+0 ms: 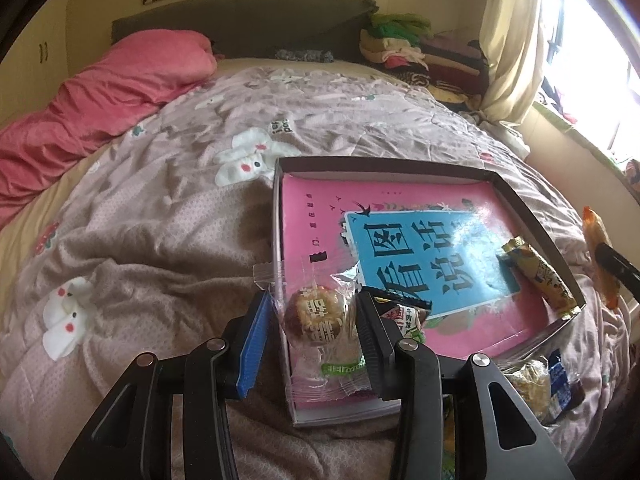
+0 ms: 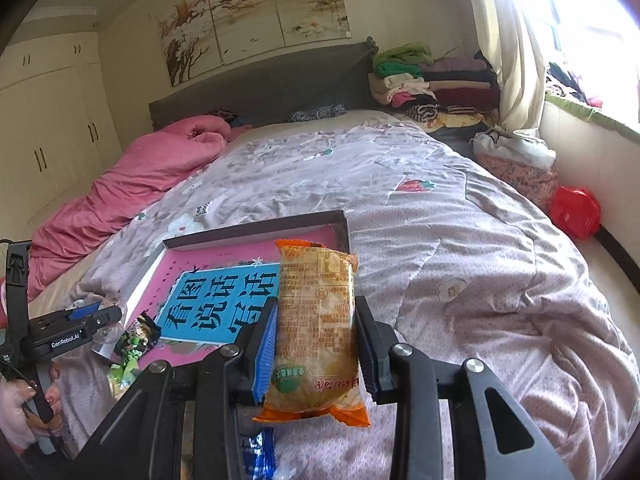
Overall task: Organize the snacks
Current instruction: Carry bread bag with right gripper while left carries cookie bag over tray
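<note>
A shallow dark box [image 1: 384, 165] with a pink and blue book cover inside lies on the bed. My left gripper [image 1: 314, 312] is shut on a round pastry in a clear wrapper [image 1: 316, 317], held over the box's near left corner. Inside the box lie a gold snack stick [image 1: 540, 276] and a dark and green packet [image 1: 404, 314]. In the right wrist view my right gripper [image 2: 316, 312] is shut on an orange-edged snack packet [image 2: 316, 332], upright, just right of the box [image 2: 256, 229]. The left gripper [image 2: 100, 316] shows at the left of that view.
A grey floral quilt [image 2: 460, 260] covers the bed, with a pink duvet [image 1: 100, 112] along its left. Loose snack packets [image 1: 532, 384] lie near the box's front right corner, and a blue one [image 2: 260, 456] is below my right gripper. Folded clothes [image 2: 432, 80], a curtain [image 2: 516, 60] and a red bag [image 2: 576, 212] are at the right.
</note>
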Demonstrator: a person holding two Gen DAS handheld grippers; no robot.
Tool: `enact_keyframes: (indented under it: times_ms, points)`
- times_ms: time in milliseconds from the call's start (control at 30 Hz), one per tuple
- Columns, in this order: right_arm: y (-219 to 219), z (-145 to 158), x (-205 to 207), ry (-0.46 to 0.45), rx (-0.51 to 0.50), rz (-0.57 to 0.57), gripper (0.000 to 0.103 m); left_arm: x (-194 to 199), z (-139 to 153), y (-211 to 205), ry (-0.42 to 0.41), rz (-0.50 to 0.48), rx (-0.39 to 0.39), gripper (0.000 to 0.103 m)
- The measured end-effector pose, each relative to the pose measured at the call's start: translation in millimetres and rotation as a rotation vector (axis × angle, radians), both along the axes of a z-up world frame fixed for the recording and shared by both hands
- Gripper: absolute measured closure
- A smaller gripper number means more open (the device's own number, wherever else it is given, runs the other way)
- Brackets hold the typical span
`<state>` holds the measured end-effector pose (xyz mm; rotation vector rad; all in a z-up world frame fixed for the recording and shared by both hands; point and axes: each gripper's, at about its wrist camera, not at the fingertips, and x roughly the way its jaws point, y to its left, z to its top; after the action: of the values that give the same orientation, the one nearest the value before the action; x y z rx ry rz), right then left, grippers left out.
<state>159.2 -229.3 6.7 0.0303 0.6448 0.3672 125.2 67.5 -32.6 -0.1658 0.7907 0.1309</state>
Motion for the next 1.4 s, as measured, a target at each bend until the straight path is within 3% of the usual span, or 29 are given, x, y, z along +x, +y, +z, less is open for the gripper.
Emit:
enact_keyframes:
  times_ms: [600, 1033, 1400]
  points:
    - [28.2, -24.2, 34.0, 0.026, -0.136, 0.005, 0.067, 2.8, 3.6, -19.2, -0.005, -0.052, 0.025, 0.059]
    - [38.6, -37.1, 28.5, 0.082, -0.111, 0.071, 0.067, 5.4, -7.8, -16.4, 0.031, -0.071, -0.045, 0.059]
    - [39.2, -41.3, 27.1, 0.084, -0.1, 0.066, 0.067, 6.6, -10.7, -14.1, 0.043, -0.071, -0.053, 0.059]
